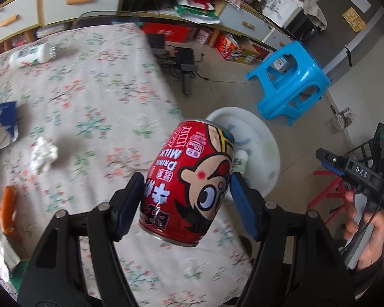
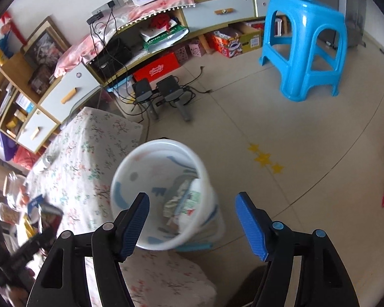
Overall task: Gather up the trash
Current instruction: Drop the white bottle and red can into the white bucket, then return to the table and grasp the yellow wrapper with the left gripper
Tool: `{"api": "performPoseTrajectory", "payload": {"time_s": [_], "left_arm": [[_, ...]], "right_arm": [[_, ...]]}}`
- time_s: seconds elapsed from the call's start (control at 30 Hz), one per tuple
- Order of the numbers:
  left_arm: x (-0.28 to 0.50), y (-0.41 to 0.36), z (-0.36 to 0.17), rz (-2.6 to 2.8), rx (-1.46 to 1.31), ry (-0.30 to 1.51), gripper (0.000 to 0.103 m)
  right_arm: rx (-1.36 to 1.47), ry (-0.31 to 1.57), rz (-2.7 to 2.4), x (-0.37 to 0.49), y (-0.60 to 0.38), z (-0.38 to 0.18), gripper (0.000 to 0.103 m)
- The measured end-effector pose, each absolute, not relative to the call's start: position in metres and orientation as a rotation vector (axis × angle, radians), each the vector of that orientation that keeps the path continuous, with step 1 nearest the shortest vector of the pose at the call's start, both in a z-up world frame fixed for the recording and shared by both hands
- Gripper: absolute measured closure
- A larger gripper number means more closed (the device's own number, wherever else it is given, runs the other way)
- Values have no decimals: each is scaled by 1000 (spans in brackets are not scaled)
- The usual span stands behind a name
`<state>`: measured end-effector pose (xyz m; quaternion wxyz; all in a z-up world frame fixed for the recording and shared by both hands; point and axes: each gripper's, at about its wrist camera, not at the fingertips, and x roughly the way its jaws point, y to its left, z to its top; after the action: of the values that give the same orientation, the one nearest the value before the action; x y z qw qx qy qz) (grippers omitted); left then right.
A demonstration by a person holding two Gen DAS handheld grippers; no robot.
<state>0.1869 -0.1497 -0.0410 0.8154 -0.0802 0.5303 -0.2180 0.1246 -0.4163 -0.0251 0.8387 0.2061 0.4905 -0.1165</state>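
Note:
My left gripper point(image 1: 187, 194) is shut on a red milk-drink can point(image 1: 189, 181) with a cartoon face, held tilted above the table's right edge. Beyond it on the floor stands a white trash bin point(image 1: 258, 138); in the right wrist view the white trash bin point(image 2: 130, 168) holds a white bottle point(image 2: 192, 204) and wrappers. My right gripper point(image 2: 192, 220) is open and empty above the bin; it also shows in the left wrist view point(image 1: 345, 168). On the table lie a crumpled white tissue point(image 1: 43, 157), a white bottle point(image 1: 30, 55), an orange wrapper point(image 1: 9, 207) and a blue torn box point(image 1: 0, 122).
The table has a floral cloth point(image 1: 94, 87). A blue plastic stool point(image 1: 291, 81) stands on the tiled floor right of the bin. Two black devices with cables point(image 2: 161, 92) sit before the shelf unit point(image 2: 217, 12). A red frame point(image 1: 327, 192) stands at the right.

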Motion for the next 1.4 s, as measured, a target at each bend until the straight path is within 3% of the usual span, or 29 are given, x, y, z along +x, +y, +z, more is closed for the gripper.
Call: {"api": "performPoseTrajectory", "payload": {"time_s": [0.27, 0.47, 0.53, 0.83, 1.4], "left_arm": [[206, -217, -49, -553, -139, 1161, 33], [222, -221, -54, -563, -162, 1161, 29], [221, -213, -50, -538, -170, 1163, 19], [197, -147, -30, -440, -88, 1108, 6], [155, 6, -4, -198, -72, 971, 1]], "right_arm": [[443, 1028, -269, 110, -435, -22, 31], [442, 1020, -280, 106, -439, -21, 31], [447, 1018, -276, 107, -439, -20, 31], [408, 1014, -236, 116, -415, -14, 31], [293, 1037, -69, 150, -303, -9, 29]]}}
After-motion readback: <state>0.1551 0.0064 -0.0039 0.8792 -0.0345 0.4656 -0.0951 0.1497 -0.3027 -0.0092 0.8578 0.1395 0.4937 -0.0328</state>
